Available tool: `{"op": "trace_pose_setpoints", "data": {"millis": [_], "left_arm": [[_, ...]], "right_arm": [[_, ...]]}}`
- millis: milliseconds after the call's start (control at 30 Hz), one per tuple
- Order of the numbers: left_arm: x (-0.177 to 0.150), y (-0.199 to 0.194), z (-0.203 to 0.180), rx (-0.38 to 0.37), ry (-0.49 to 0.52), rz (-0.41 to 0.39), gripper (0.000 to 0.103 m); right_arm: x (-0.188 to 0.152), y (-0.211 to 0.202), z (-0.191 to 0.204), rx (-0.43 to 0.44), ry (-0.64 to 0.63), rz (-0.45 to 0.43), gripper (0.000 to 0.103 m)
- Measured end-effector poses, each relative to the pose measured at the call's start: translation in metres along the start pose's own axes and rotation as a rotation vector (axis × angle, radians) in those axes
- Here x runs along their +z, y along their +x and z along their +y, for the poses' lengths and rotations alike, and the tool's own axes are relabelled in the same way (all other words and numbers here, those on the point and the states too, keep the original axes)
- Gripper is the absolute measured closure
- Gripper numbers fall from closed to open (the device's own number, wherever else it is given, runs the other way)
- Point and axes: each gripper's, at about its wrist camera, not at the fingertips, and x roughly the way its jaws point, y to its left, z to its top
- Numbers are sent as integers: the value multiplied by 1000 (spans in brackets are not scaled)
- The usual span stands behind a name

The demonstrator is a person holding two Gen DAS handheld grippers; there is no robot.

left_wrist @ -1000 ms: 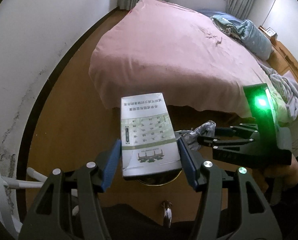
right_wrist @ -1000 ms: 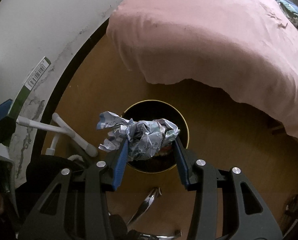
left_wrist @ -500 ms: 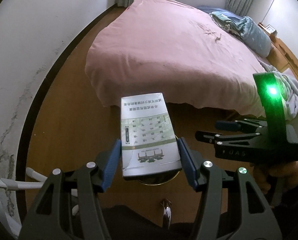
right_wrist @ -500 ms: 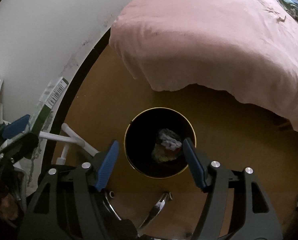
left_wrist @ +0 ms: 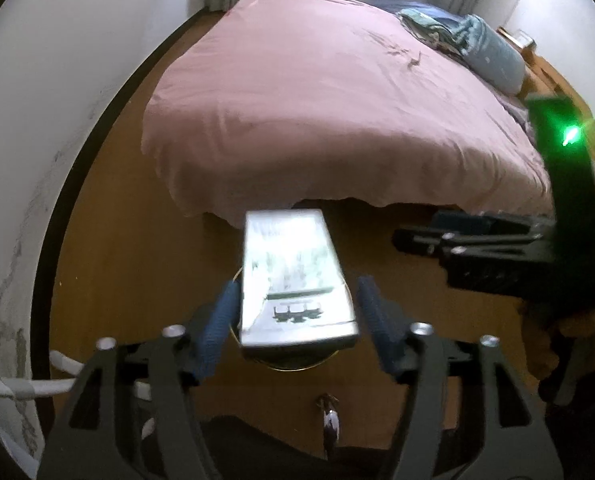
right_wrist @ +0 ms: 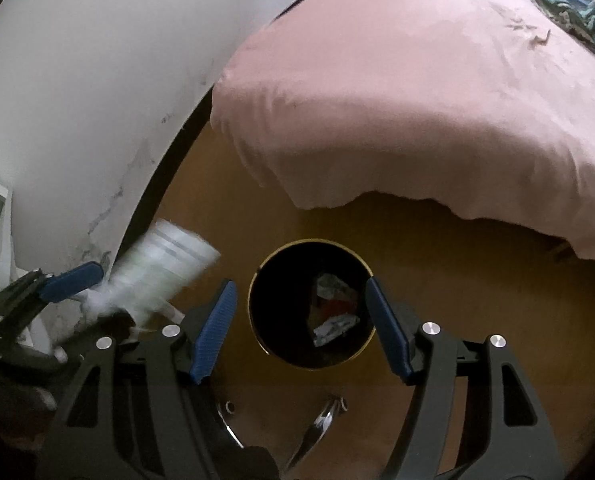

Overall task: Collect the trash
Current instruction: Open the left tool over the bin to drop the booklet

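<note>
A white printed box (left_wrist: 293, 276) sits blurred between the blue pads of my left gripper (left_wrist: 297, 284), with a narrow gap on each side. The jaws stand open. Under the box shows the gold rim of a round black bin (left_wrist: 293, 366). In the right wrist view the box (right_wrist: 165, 272) is a blur left of the bin (right_wrist: 313, 241), beside one of the left gripper's fingers (right_wrist: 71, 282). My right gripper (right_wrist: 300, 284) hangs open over the bin mouth with nothing in it. Crumpled paper (right_wrist: 331, 308) lies inside the bin. The right gripper (left_wrist: 417, 240), lit by a green lamp, is at the right of the left wrist view.
A bed under a pink cover (left_wrist: 337, 112) fills the far side, its edge hanging close behind the bin. A white wall with a dark skirting (left_wrist: 69, 160) runs along the left. White tubing (left_wrist: 37, 388) and shiny metal legs (right_wrist: 321, 420) lie near the bin on the wooden floor.
The right gripper opened and the crumpled paper dropped into the bin. The left gripper's fingers have now spread slightly, and the box has swung in toward the bin and blurs.
</note>
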Motion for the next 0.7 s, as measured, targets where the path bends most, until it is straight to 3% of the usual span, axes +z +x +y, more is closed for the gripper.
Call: {"op": "trace_pose_setpoints", "data": {"millis": [200, 367, 500, 700], "left_arm": [[-3, -16, -3, 19, 5, -13, 19], [-16, -77, 7, 120, -38, -88, 8], [-42, -149, 30, 163, -127, -189, 7], [-122, -261, 95, 354, -343, -321, 7]], "right_arm": [[4, -23, 9, 4, -32, -41, 34], [8, -31, 32, 27, -87, -55, 32], [10, -48, 90, 79, -218, -97, 28], [-1, -61, 214, 216, -478, -112, 26]]}}
